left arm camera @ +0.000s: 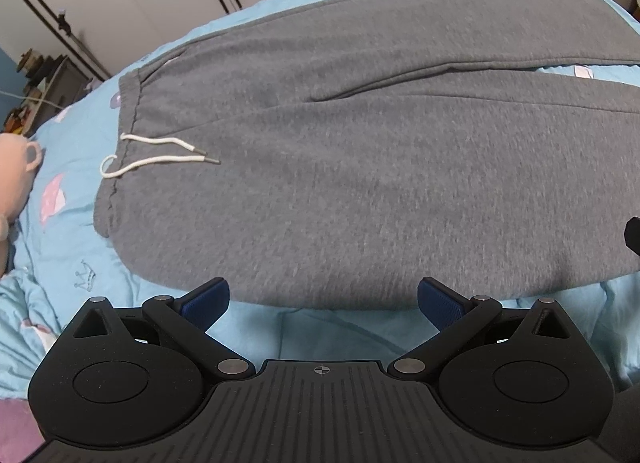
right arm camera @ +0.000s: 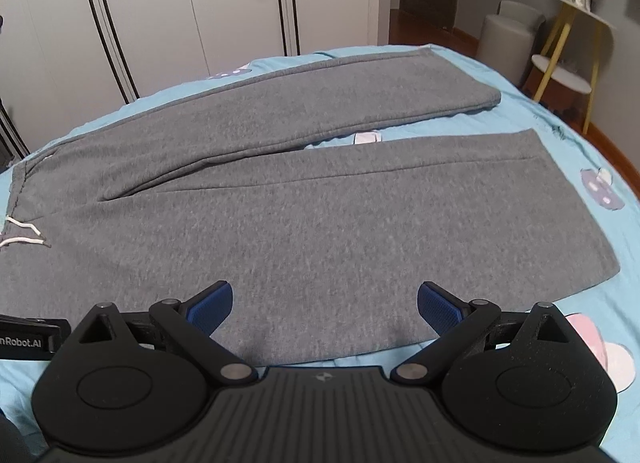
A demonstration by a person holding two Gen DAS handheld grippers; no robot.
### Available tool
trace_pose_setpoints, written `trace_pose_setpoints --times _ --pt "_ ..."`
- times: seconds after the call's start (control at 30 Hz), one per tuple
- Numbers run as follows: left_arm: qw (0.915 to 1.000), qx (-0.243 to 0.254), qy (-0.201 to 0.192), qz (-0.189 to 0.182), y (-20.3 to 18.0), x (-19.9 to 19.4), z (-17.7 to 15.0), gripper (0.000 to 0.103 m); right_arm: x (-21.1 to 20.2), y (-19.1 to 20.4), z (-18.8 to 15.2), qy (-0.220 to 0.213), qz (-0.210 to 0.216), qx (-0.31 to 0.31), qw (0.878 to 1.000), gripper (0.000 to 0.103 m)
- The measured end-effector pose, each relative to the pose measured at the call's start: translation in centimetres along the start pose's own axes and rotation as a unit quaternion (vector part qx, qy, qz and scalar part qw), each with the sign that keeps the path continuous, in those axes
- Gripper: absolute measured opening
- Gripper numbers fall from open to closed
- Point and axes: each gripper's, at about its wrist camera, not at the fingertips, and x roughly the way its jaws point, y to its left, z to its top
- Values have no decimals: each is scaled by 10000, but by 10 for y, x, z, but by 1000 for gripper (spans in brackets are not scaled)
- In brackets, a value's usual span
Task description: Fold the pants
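Left tongs (left arm camera: 323, 299) and right tongs (right arm camera: 325, 303) gape empty — grey pants (left arm camera: 360, 167) flat on bed (left arm camera: 60, 263)

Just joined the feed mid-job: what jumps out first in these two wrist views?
The grey fleece sweatpants spread flat across the light blue patterned bedspread dominate, legs apart in a narrow V, not yet folded. The white drawstring lies loose at the waistband, on the left. Both the left gripper and right gripper are open at the pants' near edge.
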Motion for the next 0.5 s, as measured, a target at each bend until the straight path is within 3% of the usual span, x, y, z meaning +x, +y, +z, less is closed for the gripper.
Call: trace_pose_setpoints --times 0.17,0.3,0.43,0.5 --pt "9999 -86 -89 -111 0 3 4 103 3 5 0 -19 -73 -225 9997 99" --pt "9979 -552 -213 -269 13 6 12 103 18 6 5 345 -56 -459 9983 99" --pt "9932 -1113 -321 80 34 18 33 103 29 -11 42 316 -60 -175 9993 99" --pt "9858 -1574 -488 328 48 24 46 103 38 -22 78 192 -100 97 9997 99"
